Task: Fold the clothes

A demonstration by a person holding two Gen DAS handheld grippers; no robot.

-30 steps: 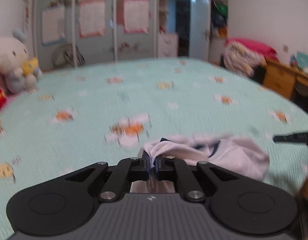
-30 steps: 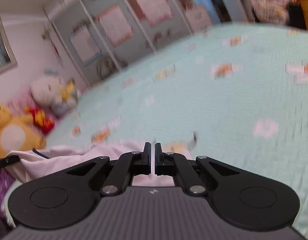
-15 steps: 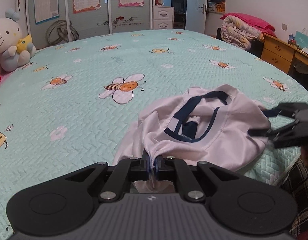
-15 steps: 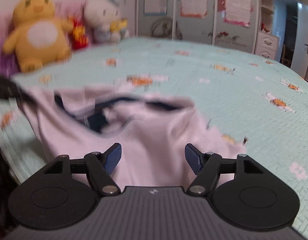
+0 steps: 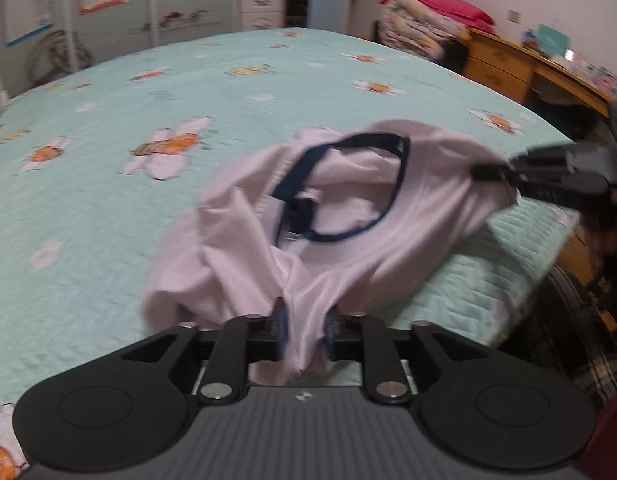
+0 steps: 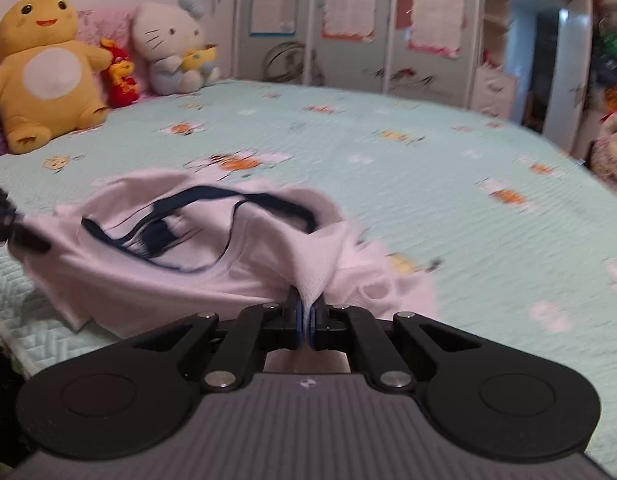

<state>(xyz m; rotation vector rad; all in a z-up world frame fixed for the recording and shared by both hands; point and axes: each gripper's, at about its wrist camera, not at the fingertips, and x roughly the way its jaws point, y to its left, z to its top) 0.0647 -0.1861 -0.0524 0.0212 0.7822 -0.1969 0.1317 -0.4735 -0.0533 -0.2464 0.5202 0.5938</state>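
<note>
— Pale, silky fabric: your T-shirt lies bunched near the edge of the bed, light and limp.

— Where do I hold it?

— By the shoulders. Your right gripper is clamped on a fold; your left gripper is opening, with cloth between its jaws.

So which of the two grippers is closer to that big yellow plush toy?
Left. The left gripper sits at the shirt's end nearer the yellow plush; the right gripper pinches the shirt's far end.
</note>
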